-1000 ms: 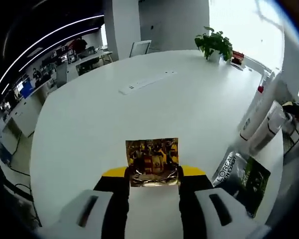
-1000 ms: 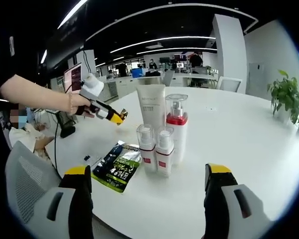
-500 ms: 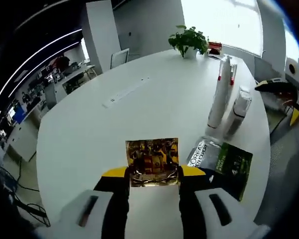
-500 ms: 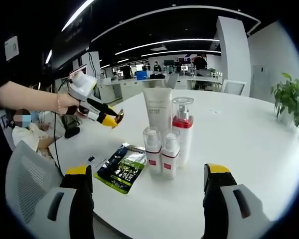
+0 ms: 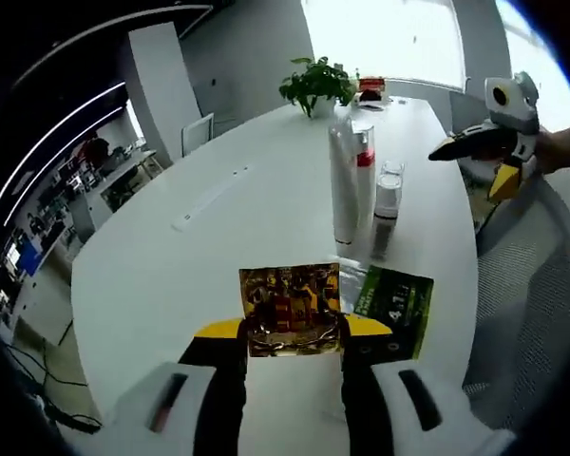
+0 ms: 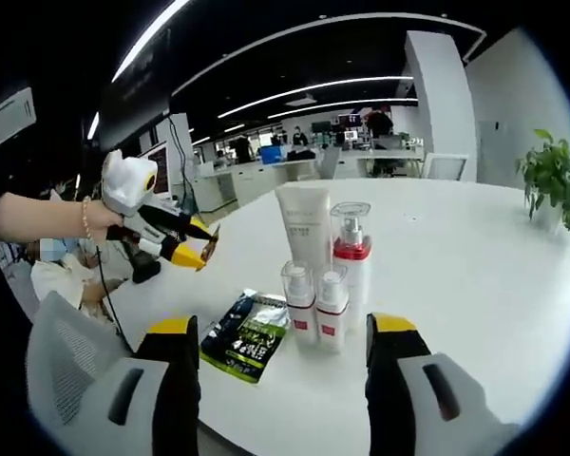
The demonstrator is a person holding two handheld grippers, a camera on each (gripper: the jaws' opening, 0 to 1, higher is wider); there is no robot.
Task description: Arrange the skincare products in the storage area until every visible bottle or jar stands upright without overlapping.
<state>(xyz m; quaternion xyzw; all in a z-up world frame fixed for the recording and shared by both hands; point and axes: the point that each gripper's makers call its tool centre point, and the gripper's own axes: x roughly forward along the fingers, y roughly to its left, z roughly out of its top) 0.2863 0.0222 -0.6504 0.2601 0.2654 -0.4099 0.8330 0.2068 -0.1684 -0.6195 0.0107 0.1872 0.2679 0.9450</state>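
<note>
My left gripper (image 5: 293, 328) is shut on a gold foil sachet (image 5: 291, 306), held above the white table (image 5: 228, 237). That gripper (image 6: 198, 249) also shows at the left of the right gripper view, held by a hand, with the sachet edge-on. On the table stand a white tube (image 6: 305, 226), a tall pump bottle with a red band (image 6: 351, 255) and two small clear-capped bottles (image 6: 298, 302) (image 6: 332, 306), all upright and close together. A dark green sachet (image 6: 247, 335) lies flat beside them. My right gripper (image 6: 279, 342) is open, its jaws wide apart, near the table's edge.
A potted plant (image 5: 313, 84) and a red item (image 5: 370, 85) sit at the table's far end. A mesh chair back (image 5: 537, 304) stands close to the table edge by the bottles. Desks and monitors fill the office behind.
The left gripper's view has swung so the bottles and green sachet now sit nearly straight ahead. The right gripper's jaws have drawn a little closer together. The products have not moved.
</note>
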